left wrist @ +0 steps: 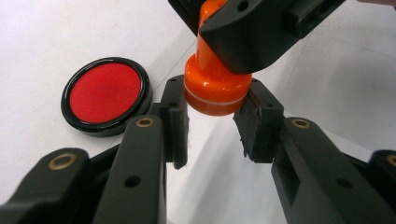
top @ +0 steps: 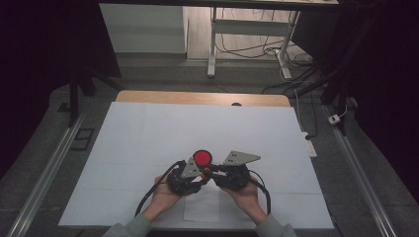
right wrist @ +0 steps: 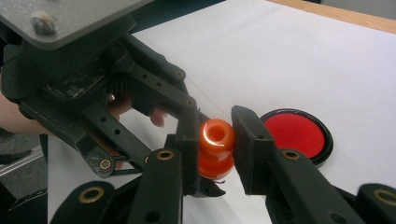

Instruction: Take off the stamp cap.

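Both grippers hold an orange stamp [top: 206, 171] between them, just above the white sheet [top: 148, 138]. My left gripper [left wrist: 217, 100] is shut on the stamp's wide lower cap [left wrist: 215, 91], one pad pressing each side. My right gripper [right wrist: 215, 130] is shut on the stamp's rounded handle [right wrist: 215, 140], coming from the opposite side. A round ink pad [top: 202, 158] with a red face and a black rim lies open on the sheet, just beyond the stamp. It lies left of the stamp in the left gripper view [left wrist: 106, 93] and right of it in the right gripper view [right wrist: 296, 135].
A small loose paper [top: 200, 207] lies on the sheet near the person's forearms. The wooden table edge [top: 197, 98] runs along the far side, with desk legs and cables on the floor behind it. Metal rails flank the table on both sides.
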Demonstrator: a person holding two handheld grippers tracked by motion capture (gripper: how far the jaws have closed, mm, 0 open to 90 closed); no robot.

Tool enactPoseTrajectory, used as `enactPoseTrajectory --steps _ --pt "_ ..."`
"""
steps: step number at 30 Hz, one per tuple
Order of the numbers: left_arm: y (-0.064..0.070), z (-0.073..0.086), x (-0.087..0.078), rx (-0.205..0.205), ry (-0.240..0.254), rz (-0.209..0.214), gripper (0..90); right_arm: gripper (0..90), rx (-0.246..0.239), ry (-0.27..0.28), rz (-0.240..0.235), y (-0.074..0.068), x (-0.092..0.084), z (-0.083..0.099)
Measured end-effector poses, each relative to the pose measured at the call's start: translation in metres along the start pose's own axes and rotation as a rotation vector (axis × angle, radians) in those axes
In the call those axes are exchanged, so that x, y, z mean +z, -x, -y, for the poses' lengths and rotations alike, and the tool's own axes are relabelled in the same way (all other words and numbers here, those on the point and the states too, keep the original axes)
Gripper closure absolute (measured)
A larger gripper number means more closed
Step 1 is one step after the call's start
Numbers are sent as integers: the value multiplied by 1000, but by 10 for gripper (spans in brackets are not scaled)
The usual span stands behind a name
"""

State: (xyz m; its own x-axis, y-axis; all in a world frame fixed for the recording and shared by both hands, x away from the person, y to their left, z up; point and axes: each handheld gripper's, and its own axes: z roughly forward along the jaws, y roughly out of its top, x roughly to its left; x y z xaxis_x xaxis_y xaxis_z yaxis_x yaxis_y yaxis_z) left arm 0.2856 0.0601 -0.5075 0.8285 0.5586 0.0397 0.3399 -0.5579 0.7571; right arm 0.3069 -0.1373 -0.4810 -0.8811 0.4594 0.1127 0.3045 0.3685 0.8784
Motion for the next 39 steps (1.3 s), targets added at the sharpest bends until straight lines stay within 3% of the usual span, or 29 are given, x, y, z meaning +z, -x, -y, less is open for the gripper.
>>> enactPoseTrajectory --steps 18,39 --pt "0 1 1 -4 -7 5 657 731 -8 -1 6 -2 1 0" --pt "0 1 -1 -14 9 18 658 734 47 25 -10 1 -1 0"
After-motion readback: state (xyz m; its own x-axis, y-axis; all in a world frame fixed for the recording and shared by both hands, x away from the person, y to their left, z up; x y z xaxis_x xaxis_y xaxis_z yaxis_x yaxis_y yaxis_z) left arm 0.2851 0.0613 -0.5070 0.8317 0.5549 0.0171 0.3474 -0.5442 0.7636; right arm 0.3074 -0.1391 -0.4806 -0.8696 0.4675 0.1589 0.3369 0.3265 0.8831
